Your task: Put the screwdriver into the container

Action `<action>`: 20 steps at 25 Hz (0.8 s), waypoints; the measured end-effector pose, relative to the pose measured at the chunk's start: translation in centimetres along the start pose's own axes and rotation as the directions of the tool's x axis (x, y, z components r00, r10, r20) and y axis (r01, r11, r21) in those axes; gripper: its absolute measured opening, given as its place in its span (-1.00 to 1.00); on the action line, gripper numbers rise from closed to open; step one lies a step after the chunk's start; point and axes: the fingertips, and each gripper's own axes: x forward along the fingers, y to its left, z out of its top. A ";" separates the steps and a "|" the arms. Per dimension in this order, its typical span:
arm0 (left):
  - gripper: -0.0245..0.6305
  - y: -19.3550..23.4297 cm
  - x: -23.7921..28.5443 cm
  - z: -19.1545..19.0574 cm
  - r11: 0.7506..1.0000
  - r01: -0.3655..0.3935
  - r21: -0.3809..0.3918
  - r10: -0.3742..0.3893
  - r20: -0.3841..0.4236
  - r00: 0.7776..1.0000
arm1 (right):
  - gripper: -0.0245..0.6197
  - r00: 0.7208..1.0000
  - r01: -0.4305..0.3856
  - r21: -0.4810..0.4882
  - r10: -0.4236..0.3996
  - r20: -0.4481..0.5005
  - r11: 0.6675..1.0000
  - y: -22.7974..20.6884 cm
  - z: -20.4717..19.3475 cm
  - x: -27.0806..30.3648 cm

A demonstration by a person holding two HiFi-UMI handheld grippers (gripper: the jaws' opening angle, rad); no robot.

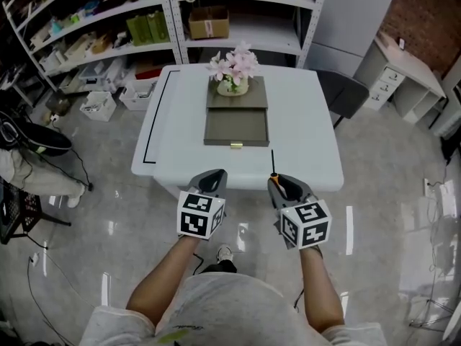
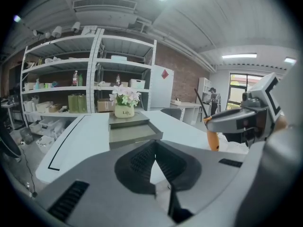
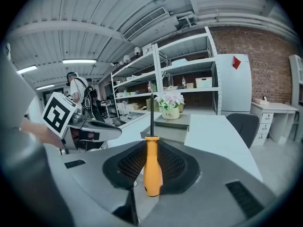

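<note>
One screwdriver (image 3: 152, 164) upright inside right claw (image 3: 151, 161)

1. Shows a white table (image 1: 302, 143) on a glossy grey floor (image 1: 108, 193), with a black line (image 1: 153, 114) drawn near the table's left edge.
2. Carries a cream flowerpot (image 1: 233, 85) of pink flowers (image 1: 234, 62) at the far middle of the tabletop.
3. Backs onto white metal shelving (image 1: 171, 20) holding a cardboard box (image 1: 208, 22) and green packs (image 1: 148, 29).
4. Keeps plastic bins (image 1: 99, 105) on the floor left of the table.
5. Places a grey office chair (image 1: 344, 94) by the table's far right corner, and a white desk (image 1: 407, 67) further right near a brick wall (image 1: 432, 13).
6. Includes a tall white cabinet (image 1: 353, 20) beside the shelving.
</note>
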 end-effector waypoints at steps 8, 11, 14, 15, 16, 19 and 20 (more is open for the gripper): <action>-0.91 3.0 1.4 1.4 0.999 0.032 0.007 -0.032 0.009 0.999 | -0.70 0.999 0.033 -0.020 -0.033 -0.009 0.999 -0.3 2.1 3.0; -0.91 4.2 1.8 1.8 0.999 0.037 0.016 -0.038 0.010 0.999 | -0.69 0.999 0.034 -0.031 -0.034 -0.013 0.999 -0.3 2.7 4.2; -0.91 5.3 1.9 2.1 0.999 0.036 0.019 -0.036 0.015 0.999 | -0.70 0.999 0.034 -0.055 -0.035 -0.018 0.998 -0.1 3.4 5.2; -0.91 5.7 1.9 2.3 0.999 0.035 0.019 -0.035 0.018 0.999 | -0.69 0.999 0.033 -0.063 -0.035 -0.020 0.997 0.0 3.7 5.5; -0.91 6.0 2.0 2.5 0.999 0.035 0.020 -0.036 0.021 0.999 | -0.69 0.999 0.032 -0.073 -0.034 -0.023 0.997 0.0 3.9 5.7; -0.91 6.9 2.3 2.8 0.999 0.035 0.024 -0.035 0.024 0.999 | -0.70 0.999 0.025 -0.110 -0.030 -0.044 0.994 -0.3 4.5 6.5; -0.91 7.1 2.4 2.9 0.999 0.034 0.025 -0.035 0.023 0.999 | -0.70 0.998 0.022 -0.122 -0.028 -0.051 0.992 -0.4 4.7 6.8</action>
